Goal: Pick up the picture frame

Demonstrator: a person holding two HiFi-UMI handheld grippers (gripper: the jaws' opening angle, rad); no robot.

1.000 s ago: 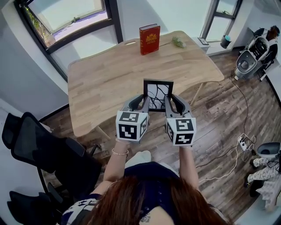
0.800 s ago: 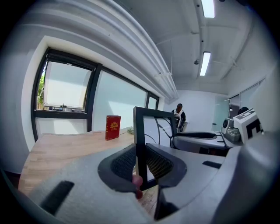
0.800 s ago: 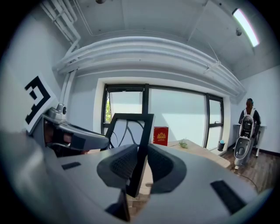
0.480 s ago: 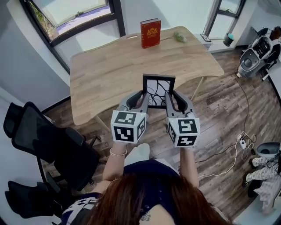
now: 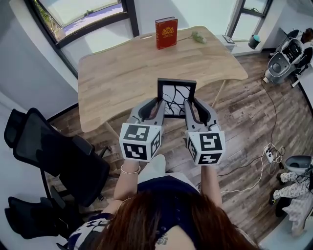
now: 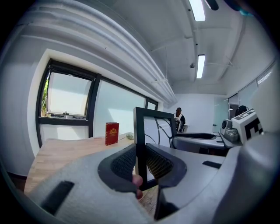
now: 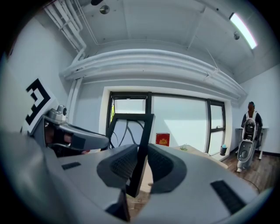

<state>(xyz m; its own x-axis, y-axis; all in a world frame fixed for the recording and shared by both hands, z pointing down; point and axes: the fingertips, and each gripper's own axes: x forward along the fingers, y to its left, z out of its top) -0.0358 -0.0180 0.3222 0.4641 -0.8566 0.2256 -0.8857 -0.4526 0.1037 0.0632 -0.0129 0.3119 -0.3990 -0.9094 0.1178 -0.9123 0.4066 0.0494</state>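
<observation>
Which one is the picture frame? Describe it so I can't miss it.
Start at the wooden table. At its near edge, the left gripper and right gripper clamp the picture frame upright by its sides. It is black-rimmed, white with dark curving lines, unlike the red book at the far edge.

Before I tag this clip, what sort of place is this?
Likely an office or lab room: a wooden desk, a black office chair beside it, and large windows along the wall.
</observation>
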